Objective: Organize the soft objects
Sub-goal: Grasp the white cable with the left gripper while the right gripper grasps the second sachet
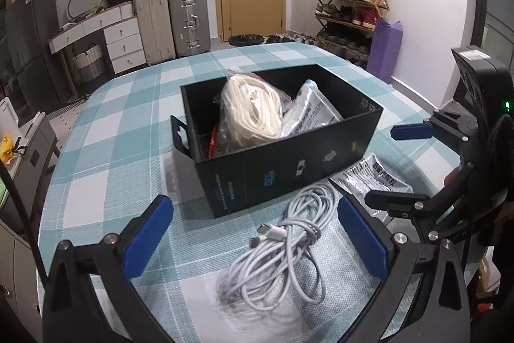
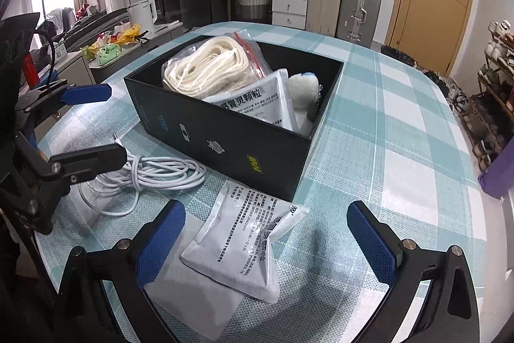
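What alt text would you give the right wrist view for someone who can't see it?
The open right gripper hovers over a silver medicine pouch on a checked tablecloth. Behind it, a black box holds a bagged cream cord and another pouch; a white cable lies left.

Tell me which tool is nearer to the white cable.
Left. The left tool hangs open directly over the white cable; the right tool is beside it, open over the silver sachet.
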